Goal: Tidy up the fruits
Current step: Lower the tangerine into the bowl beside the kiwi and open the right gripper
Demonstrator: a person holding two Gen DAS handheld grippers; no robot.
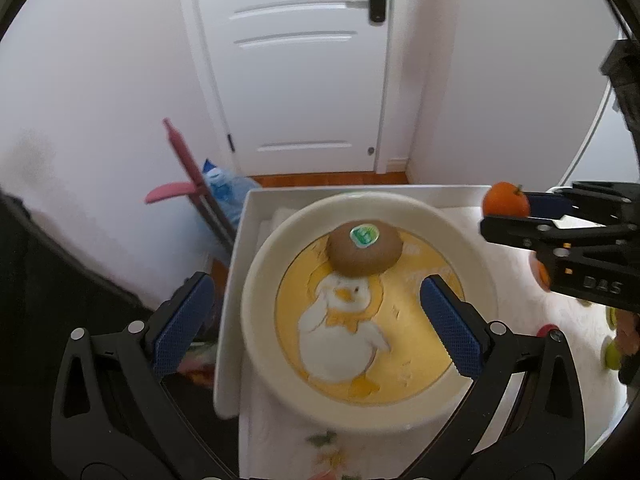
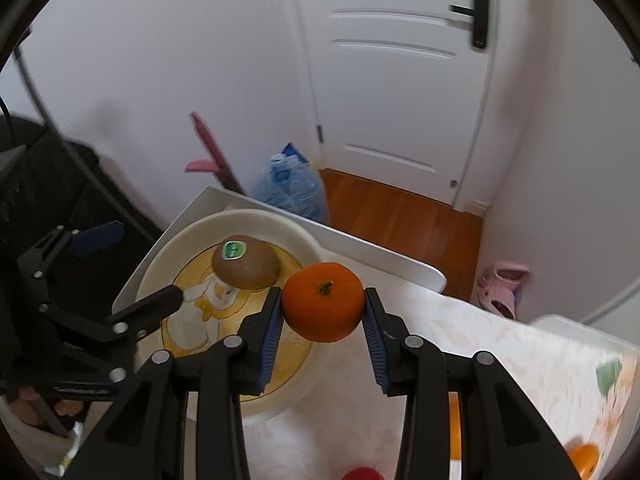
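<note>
The right gripper (image 2: 323,320) clamps a small orange mandarin (image 2: 323,302) between its two blue ribbed pads (image 2: 273,330), stem facing the camera, the fruit held in the air just beside the near rim of a cream bowl (image 2: 160,256). The grip sits across the fruit's widest part, one pad on each flank. That is likely the soundest place to take it: the skin looks loose and soft, the fruit light, so a gentle squeeze at the equator should hold without bruising.

The left gripper (image 1: 316,320) hangs empty with its jaws spread wide, one pad outside the bowl's left rim and the other over the yellow floor of the bowl (image 1: 260,280) (a white duck is painted there).

A brown kiwi (image 1: 364,250) with a green sticker lies inside the bowl at its far side, on the duck's head. It looks firm and slightly fuzzy, unlikely to slip, though as an oval it may roll if nudged.

The bowl stands on a white table (image 2: 400,262) covered in part by a pale flowered cloth (image 2: 520,360). More fruit, orange and red, shows blurred at the lower edges of both views, well apart from the bowl.

Behind the table stand a white door (image 1: 304,80), a blue water bottle (image 2: 292,188) and a pink-handled tool (image 1: 180,184) on the wooden floor.
</note>
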